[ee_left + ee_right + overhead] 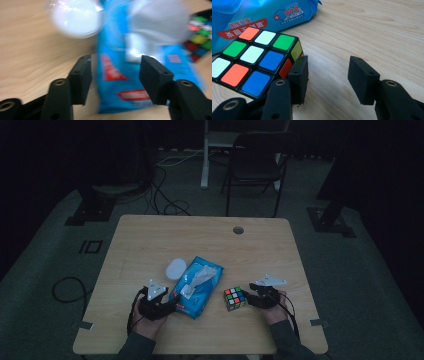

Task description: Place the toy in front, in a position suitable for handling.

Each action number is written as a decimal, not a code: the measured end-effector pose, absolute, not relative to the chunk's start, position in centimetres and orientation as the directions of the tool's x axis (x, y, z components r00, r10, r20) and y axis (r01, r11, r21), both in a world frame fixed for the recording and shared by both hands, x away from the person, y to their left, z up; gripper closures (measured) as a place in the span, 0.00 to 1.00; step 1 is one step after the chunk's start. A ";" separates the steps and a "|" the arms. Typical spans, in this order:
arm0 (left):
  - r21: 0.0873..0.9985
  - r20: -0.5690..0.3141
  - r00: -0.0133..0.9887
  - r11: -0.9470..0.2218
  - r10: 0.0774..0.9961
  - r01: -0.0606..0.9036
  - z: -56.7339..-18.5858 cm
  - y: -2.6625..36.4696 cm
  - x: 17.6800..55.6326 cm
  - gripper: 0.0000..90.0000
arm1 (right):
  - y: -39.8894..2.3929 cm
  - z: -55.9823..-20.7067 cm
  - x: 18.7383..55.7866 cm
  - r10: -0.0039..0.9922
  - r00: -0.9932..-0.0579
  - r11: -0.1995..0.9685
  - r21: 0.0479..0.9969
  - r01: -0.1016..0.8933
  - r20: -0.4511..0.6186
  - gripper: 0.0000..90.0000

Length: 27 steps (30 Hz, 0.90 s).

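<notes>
Now, both claws rest near the desk's (150,227) front edge.
Left gripper (115,75) is released, astride the blue wipes pack's (117,82) end; right gripper (328,75) is released, empty, one jaw touching the cube (254,60).

The high view looks forward and down from above the person's side, taking in the whole tabletop (150,240) from well back. The left gripper view rides low and close, facing along its gripper (115,75) at the blue wipes pack (117,82) just ahead. The right gripper view sits equally near the wood, with the puzzle cube (254,60) beside its gripper (328,77). All three share pack and cube.
</notes>
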<state>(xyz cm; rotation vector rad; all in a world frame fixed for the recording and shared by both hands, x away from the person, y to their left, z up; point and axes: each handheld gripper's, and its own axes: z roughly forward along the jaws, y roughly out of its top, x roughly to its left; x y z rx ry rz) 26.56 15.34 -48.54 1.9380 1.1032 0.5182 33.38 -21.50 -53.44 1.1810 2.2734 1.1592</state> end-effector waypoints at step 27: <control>0.794 0.152 0.415 -0.361 0.897 0.489 -51.7 10.6 29.2 0.21 | -21.5 -53.3 33.4 0.796 -0.602 0.323 0.792 0.518 0.069 0.53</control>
